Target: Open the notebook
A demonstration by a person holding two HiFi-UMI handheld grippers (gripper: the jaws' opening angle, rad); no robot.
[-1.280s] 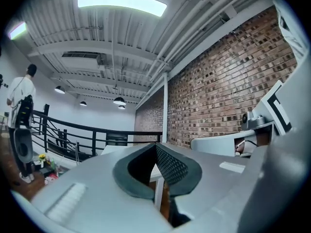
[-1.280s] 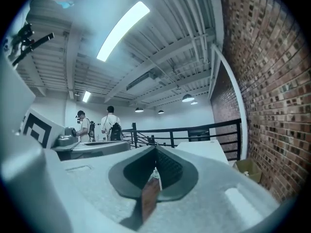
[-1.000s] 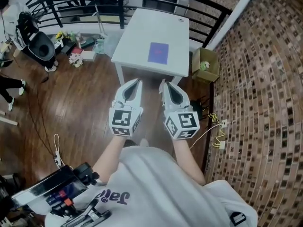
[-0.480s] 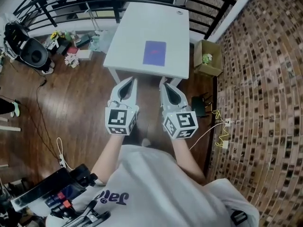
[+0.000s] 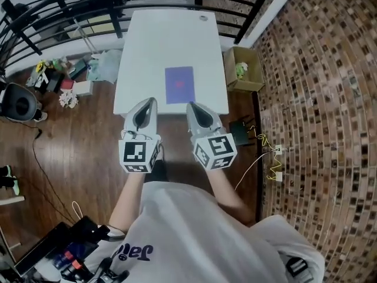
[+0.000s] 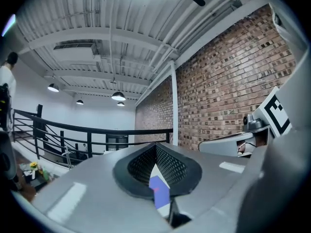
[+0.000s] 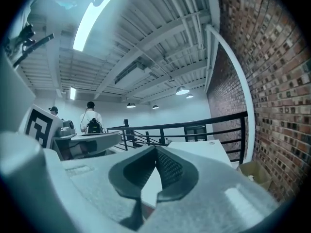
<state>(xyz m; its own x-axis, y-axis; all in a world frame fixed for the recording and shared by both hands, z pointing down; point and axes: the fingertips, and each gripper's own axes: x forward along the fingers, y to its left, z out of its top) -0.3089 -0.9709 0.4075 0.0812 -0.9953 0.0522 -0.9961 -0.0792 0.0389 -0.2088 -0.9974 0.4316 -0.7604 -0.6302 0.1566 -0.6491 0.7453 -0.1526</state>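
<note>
Jaws nearer rectangular purple notebook (image 5: pixel 179 85)

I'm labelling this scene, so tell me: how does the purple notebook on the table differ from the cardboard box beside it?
The notebook is purple and flat; the cardboard box is tan and deep. The notebook lies closed on the white table; the cardboard box stands open-topped on the floor. Both are rectangular.

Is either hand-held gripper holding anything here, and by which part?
Nothing is held. The left hand-held gripper and right hand-held gripper are both shut and empty; the purple notebook lies untouched on the white table.
</note>
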